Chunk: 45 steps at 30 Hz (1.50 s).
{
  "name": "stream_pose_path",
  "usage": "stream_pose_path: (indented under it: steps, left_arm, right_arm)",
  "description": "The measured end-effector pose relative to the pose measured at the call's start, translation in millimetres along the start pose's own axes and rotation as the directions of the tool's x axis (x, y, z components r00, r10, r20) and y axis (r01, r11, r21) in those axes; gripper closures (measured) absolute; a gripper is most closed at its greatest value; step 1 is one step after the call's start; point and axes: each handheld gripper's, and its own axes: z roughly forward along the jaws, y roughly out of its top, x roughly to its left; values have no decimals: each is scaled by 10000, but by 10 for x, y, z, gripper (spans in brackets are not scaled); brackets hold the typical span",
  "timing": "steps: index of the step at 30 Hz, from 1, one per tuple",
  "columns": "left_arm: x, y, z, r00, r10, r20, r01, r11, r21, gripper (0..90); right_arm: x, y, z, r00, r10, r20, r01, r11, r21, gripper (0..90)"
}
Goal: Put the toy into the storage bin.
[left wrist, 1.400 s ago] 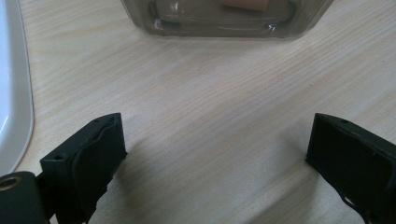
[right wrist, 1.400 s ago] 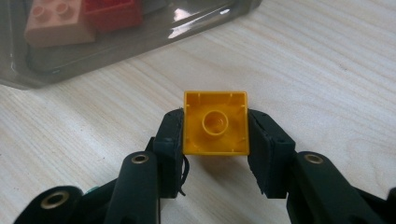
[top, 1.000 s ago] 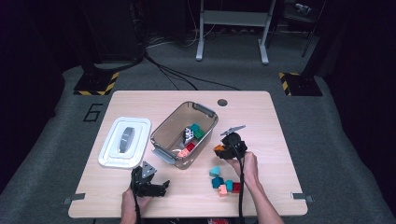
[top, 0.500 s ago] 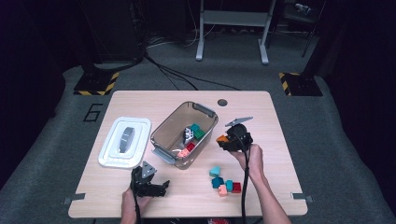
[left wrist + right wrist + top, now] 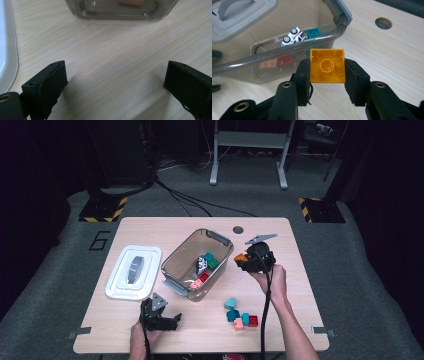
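Clear bin point(image 5: 287, 62) beside gripped orange brick point(image 5: 327, 66)

The table point(image 5: 310, 285) is pale wood grain, smooth and matt. The bin point(image 5: 287, 56) is clear, glossy grey-tinted plastic. The orange brick point(image 5: 327, 66) is shiny moulded plastic, the lid point(image 5: 134, 272) smooth white plastic.

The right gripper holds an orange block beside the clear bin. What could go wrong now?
1. The right gripper pinches the orange block only by two side walls; it might slip before reaching the bin.
2. The block hangs beside the bin's rim; an early release could drop it on the table.
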Motion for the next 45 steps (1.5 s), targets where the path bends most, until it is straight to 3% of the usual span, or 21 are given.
stream_pose_path:
  steps: [9,18,29,34,43,45]
  left_arm:
    - [0,0,0,10000,-2,0,2,10000,1,42]
    - [2,0,-2,10000,20,0,-20,10000,25,42]
    - [0,0,-3,10000,10,18,-10,10000,35,43]
    - [-5,-2,-1,10000,-52,38,52,10000,12,43]
    - [-10,-3,3,10000,-89,2,89,9999,-48,44]
    - [-10,-3,3,9999,-101,1,101,9999,-51,44]
  right_arm:
    - [70,271,-112,9995,-314,51,315,9989,-336,590]
    - [223,546,-58,9965,-832,-86,827,9956,-434,589]
    - [387,641,305,9940,-1012,-423,1027,9941,344,589]
    - [448,616,466,9906,-1253,-549,1300,9871,937,588]
    - [482,574,544,9901,-1297,-531,1357,9821,1307,586]
    - [483,562,544,9923,-1133,-506,1198,9813,1508,582]
